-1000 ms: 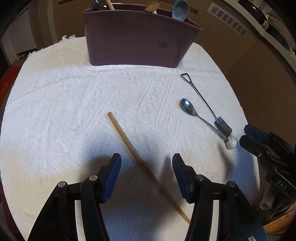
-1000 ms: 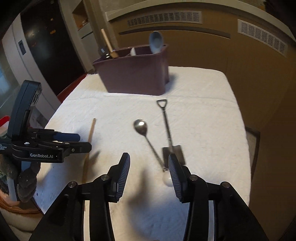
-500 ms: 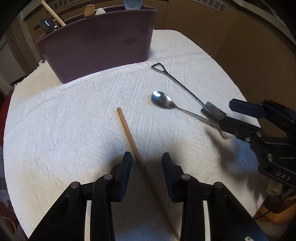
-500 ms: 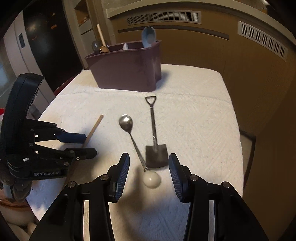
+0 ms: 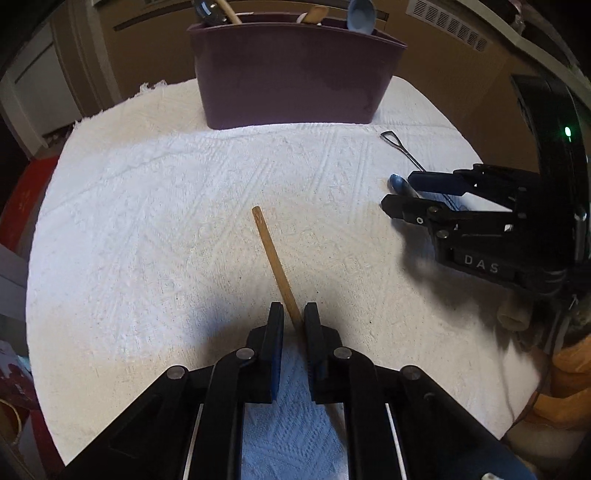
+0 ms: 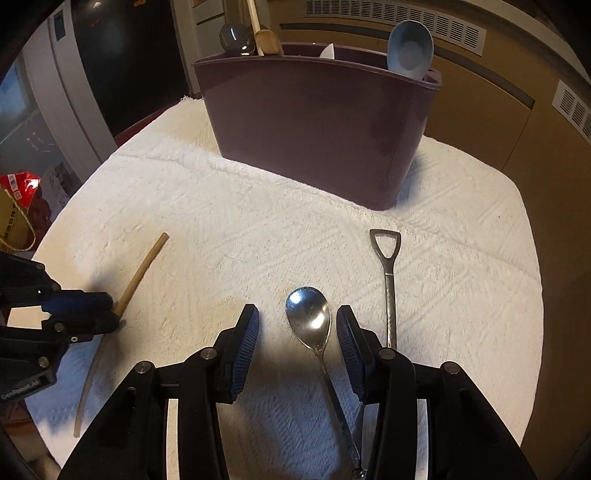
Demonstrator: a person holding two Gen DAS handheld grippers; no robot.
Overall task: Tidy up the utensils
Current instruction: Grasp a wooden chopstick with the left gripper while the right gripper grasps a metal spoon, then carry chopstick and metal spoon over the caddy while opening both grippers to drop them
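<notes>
Left claw [image 5: 293, 318] clenched on chopstick [image 5: 272, 259], right claw [image 6: 297, 328] released, spoon [image 6: 309, 321] handle hidden.

Three utensils lie on the desk: one wooden chopstick [image 6: 142, 269], one steel spoon [image 6: 308, 319], one shovel-shaped spoon [image 6: 386, 258]. One purple caddy [image 6: 314, 122] holds four more.

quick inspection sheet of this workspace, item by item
surface: white textured cloth covering the table
job's things: purple utensil caddy at the back, holding a light blue spoon and wooden handles; wooden stick, metal spoon and shovel-shaped utensil lying on the cloth
clutter: red bag beyond the table's left edge
grippers: left gripper shut on the wooden stick; right gripper open, jaws either side of the metal spoon's bowl
cables: thin wire at the right table edge
surroundings: brown cabinets with vent grilles
</notes>
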